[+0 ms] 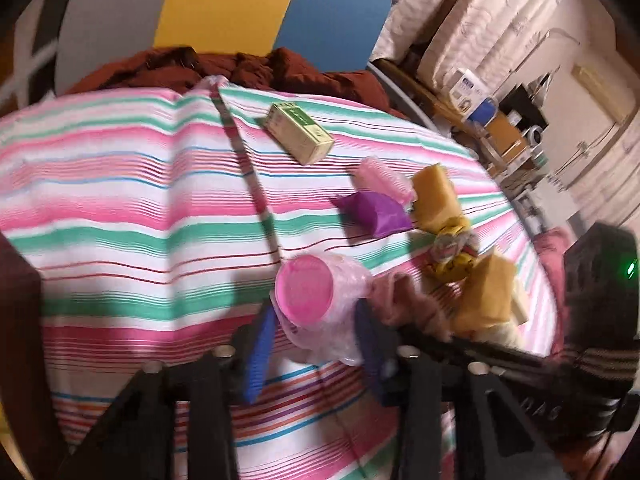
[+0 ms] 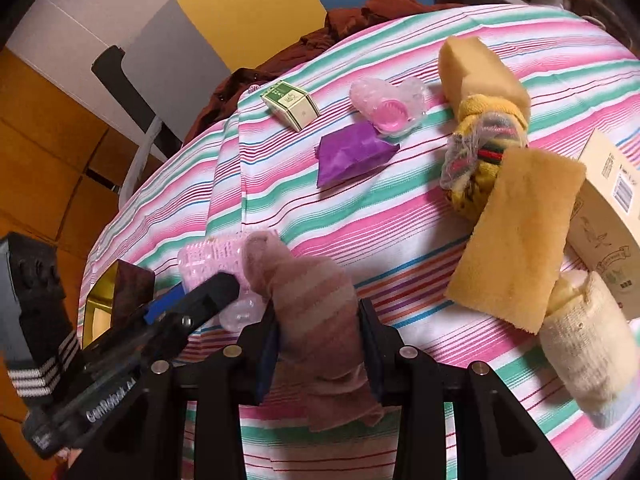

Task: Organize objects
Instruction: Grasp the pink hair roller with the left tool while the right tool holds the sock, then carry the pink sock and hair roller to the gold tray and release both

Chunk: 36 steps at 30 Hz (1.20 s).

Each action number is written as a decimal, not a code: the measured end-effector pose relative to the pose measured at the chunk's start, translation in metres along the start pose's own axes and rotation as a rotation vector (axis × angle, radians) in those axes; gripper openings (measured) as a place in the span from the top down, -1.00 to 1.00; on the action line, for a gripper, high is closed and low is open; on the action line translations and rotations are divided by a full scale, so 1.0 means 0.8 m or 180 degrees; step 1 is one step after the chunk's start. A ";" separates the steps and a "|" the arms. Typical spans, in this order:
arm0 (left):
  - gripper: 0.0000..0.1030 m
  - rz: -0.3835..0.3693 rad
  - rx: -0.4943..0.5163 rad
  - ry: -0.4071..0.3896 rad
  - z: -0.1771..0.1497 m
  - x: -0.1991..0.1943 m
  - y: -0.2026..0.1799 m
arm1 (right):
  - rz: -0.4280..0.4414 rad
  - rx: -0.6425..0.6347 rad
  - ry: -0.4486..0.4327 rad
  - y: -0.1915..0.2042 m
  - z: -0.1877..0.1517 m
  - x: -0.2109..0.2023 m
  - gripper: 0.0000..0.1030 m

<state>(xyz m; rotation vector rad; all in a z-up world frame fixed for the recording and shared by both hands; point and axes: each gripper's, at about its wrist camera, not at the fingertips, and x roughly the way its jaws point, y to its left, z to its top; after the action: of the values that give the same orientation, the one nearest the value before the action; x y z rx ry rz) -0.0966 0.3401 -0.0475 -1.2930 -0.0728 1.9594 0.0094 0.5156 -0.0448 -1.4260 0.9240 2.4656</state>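
Note:
My left gripper (image 1: 316, 332) is shut on a pink plastic-wrapped brush (image 1: 316, 300) and holds it over the striped cloth (image 1: 120, 184); that brush shows at the left of the right wrist view (image 2: 212, 260). My right gripper (image 2: 318, 332) is shut on a pink-brown striped sock (image 2: 312, 300), which also shows beside the brush in the left wrist view (image 1: 404, 296). A second wrapped pink brush (image 2: 388, 106), a purple packet (image 2: 352, 154), a green-and-cream box (image 2: 290, 104), two yellow sponges (image 2: 516, 236) and a yellow sock bundle (image 2: 480, 148) lie on the cloth.
A cream sock (image 2: 588, 340) and a beige carton (image 2: 612, 216) lie at the right edge. A dark red cloth (image 1: 240, 68) is heaped at the far side. Shelves with boxes (image 1: 500, 120) stand to the right. A dark chair (image 2: 128, 92) stands at the far left.

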 end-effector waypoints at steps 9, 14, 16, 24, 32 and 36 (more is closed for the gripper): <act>0.46 -0.0130 -0.0250 -0.0136 -0.023 -0.021 0.014 | -0.0187 0.0031 -0.0116 -0.008 0.003 -0.007 0.29; 0.52 -0.0135 -0.0228 -0.0197 -0.052 -0.047 0.018 | -0.0129 0.0024 -0.0087 -0.005 0.002 -0.005 0.29; 0.53 -0.0150 -0.0215 -0.0243 -0.063 -0.059 0.018 | -0.0162 -0.0029 -0.0109 -0.001 0.001 -0.005 0.29; 0.54 -0.0251 -0.0336 -0.0288 -0.082 -0.082 0.028 | -0.0019 0.0015 -0.0151 0.001 -0.004 -0.008 0.29; 0.54 -0.0502 -0.0525 -0.0416 -0.100 -0.119 0.037 | 0.0182 -0.0170 -0.0083 0.028 -0.019 -0.005 0.29; 0.54 -0.0575 -0.0586 -0.0502 -0.112 -0.148 0.048 | 0.0276 -0.0302 -0.0013 0.051 -0.037 0.001 0.29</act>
<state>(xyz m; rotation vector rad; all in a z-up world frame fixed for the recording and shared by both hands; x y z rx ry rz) -0.0243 0.2085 -0.0172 -1.1990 -0.4418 1.9288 0.0139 0.4656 -0.0384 -1.4383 0.8976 2.6070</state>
